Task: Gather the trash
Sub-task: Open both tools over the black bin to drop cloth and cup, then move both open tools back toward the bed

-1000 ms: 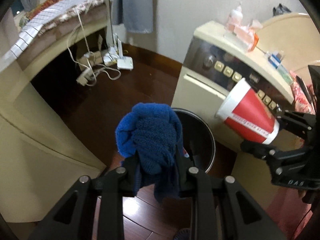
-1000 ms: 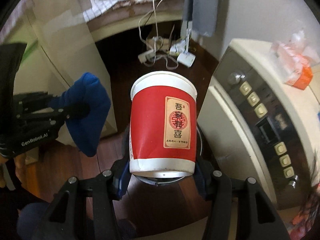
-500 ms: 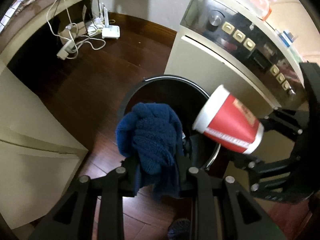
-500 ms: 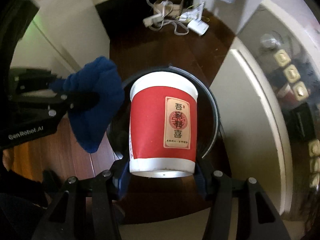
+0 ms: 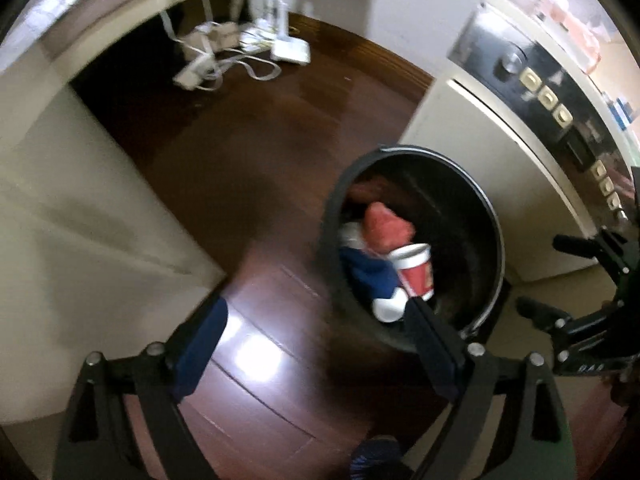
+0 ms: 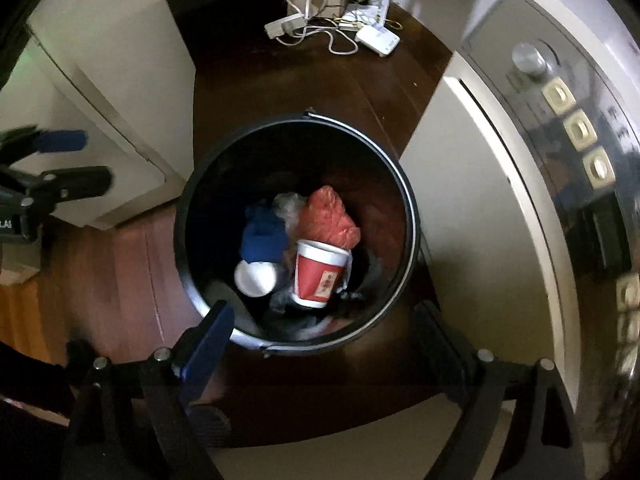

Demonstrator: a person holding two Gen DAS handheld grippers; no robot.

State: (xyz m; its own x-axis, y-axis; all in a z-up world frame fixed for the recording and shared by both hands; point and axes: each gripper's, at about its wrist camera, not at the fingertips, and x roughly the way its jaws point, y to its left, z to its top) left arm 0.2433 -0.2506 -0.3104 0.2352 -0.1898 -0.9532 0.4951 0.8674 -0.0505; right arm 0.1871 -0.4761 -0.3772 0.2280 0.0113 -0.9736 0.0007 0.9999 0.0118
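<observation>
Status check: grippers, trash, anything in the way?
Left gripper and right gripper opening, nothing between them. Red cup and blue cloth in the bin. Nothing in the way.

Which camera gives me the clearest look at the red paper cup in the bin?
The right wrist view: it looks straight down into the bin, so the red paper cup shows whole, rim and label included. The left wrist view sees the cup obliquely, blurred and smaller, its lower end hidden behind a left gripper finger.
</observation>
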